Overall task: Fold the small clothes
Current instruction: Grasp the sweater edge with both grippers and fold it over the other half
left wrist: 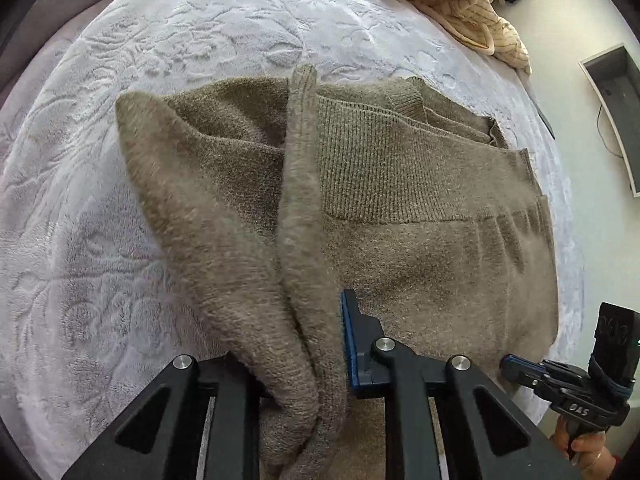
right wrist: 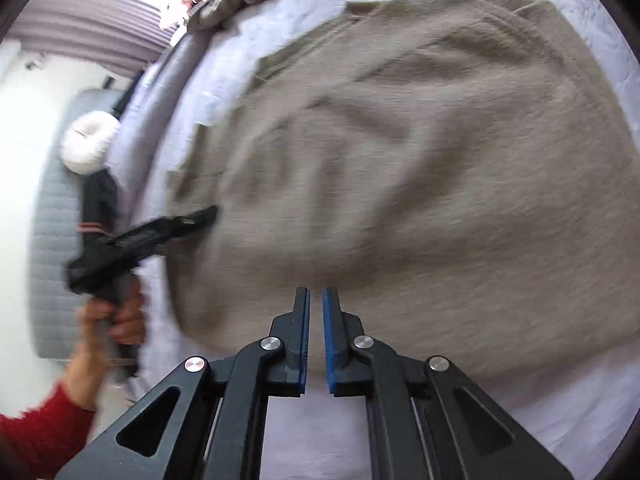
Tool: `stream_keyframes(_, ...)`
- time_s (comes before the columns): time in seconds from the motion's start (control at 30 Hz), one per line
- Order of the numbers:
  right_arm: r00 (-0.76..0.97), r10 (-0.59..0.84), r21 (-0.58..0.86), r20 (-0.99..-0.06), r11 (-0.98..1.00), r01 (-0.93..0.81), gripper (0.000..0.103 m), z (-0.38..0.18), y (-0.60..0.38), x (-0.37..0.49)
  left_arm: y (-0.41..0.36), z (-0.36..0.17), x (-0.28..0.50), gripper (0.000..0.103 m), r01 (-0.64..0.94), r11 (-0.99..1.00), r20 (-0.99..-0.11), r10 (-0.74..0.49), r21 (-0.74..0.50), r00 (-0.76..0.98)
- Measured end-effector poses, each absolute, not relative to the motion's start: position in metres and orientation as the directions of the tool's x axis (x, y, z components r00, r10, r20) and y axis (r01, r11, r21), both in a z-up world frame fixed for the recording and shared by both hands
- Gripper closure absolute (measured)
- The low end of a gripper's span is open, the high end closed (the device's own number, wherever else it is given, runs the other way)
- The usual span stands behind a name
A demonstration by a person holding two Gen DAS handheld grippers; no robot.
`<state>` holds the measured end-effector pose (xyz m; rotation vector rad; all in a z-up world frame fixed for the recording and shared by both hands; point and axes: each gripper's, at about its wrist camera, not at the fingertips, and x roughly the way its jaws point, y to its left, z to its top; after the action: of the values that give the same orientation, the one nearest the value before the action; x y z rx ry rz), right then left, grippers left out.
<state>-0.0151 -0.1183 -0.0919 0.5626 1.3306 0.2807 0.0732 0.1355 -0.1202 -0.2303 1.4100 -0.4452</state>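
The brown knit sweater [left wrist: 400,200] lies on the bed, spread over the pale embossed bedspread [left wrist: 160,60], its far part running toward the bed's right edge. The left claw [left wrist: 320,364] is clamped on a bunched fold of the sweater, which rises in two thick ridges from between its fingers. The right claw [right wrist: 315,300] hangs above the sweater's near hem with its blue pads nearly together and nothing between them. The knit looks soft, thick and limp with some weight; it should drape and sag rather than hold a crease, so the ribbed hem or a corner seems the surest hold. Bare bedspread opens to the left for laying the fold; a striped blanket [left wrist: 460,4] crowds the far right corner.
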Motion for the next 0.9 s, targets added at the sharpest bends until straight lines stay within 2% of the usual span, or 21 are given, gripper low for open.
stream_keyframes(0.07, 0.176, 0.470, 0.489, -0.865, 0.868, 0.090, 0.103, -0.111, -0.117, -0.015, 0.132, -0.112, 0.071, 0.085, 0.156, 0.906, -0.904, -0.412, -0.393, 0.114)
stream_keyframes(0.27, 0.212, 0.505, 0.530, -0.837, 0.845, 0.076, 0.103, -0.121, -0.120, -0.020, 0.114, -0.060, 0.068, 0.085, 0.119, 0.891, -0.869, -0.453, -0.437, 0.201)
stream_keyframes(0.47, 0.225, 0.594, 0.624, -0.773, 0.776, 0.096, 0.103, -0.139, -0.126, -0.018, 0.036, -0.007, 0.076, 0.086, 0.184, 0.885, -0.849, -0.463, -0.427, 0.256)
stream_keyframes(0.67, 0.244, 0.664, 0.702, -0.707, 0.702, 0.121, 0.103, -0.152, -0.127, -0.021, -0.091, 0.004, 0.083, 0.086, 0.293, 0.912, -0.895, -0.365, -0.289, 0.255)
stream_keyframes(0.9, 0.297, 0.749, 0.806, -0.592, 0.553, 0.211, 0.103, -0.159, -0.159, -0.035, -0.199, -0.052, 0.067, 0.086, 0.438, 0.898, -0.966, -0.151, -0.045, 0.210)
